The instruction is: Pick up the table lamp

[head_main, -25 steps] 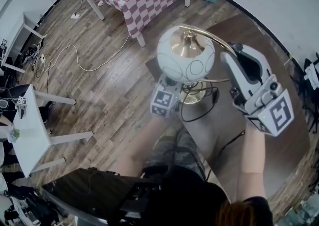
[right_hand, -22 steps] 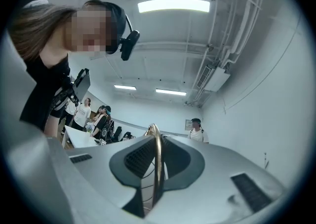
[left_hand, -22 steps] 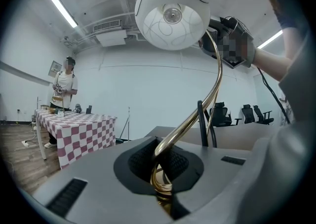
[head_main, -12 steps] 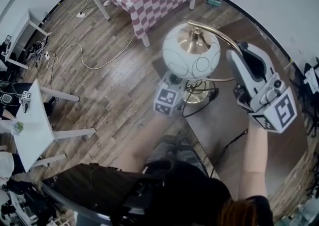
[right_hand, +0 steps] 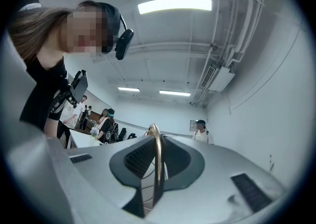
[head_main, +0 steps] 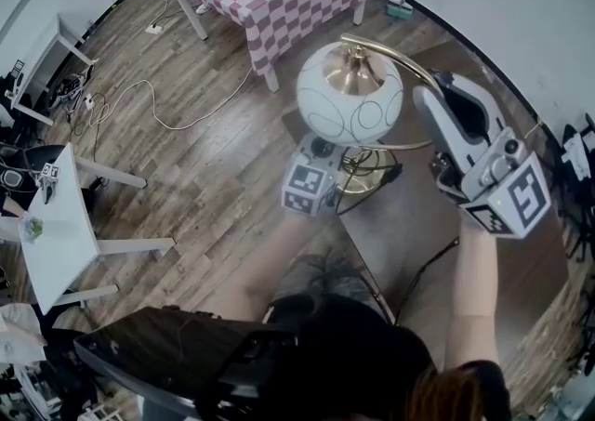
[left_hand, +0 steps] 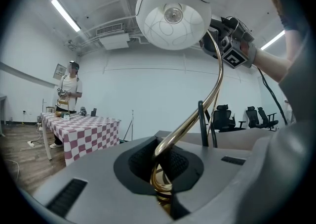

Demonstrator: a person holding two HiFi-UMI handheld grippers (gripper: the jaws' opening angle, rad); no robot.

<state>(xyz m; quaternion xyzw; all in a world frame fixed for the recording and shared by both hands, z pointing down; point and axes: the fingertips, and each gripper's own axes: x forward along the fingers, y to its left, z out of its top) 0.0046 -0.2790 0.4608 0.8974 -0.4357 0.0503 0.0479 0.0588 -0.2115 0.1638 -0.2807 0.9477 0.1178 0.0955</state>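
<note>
Head view: table lamp (head_main: 350, 94) held at two points. The right hand-held gripper (head_main: 433, 86) pinches the brass arc (head_main: 395, 57) just ahead of it, likely to steady the top.

Left gripper view: left hand-held gripper (left_hand: 160, 183) is clamped tight on the stem (left_hand: 200, 116), with the shade (left_hand: 173, 13) above it. It likely bears the weight.

Right gripper view: jaws narrow, closed on the arc.

No legible writing.

In the head view the table lamp's (head_main: 350, 94) shade hides the left gripper's (left_hand: 161, 188) fingers.

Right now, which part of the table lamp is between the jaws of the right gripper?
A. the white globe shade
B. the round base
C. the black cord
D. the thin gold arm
D: seen in its own view, the right gripper is shut on the thin gold arm.
</note>
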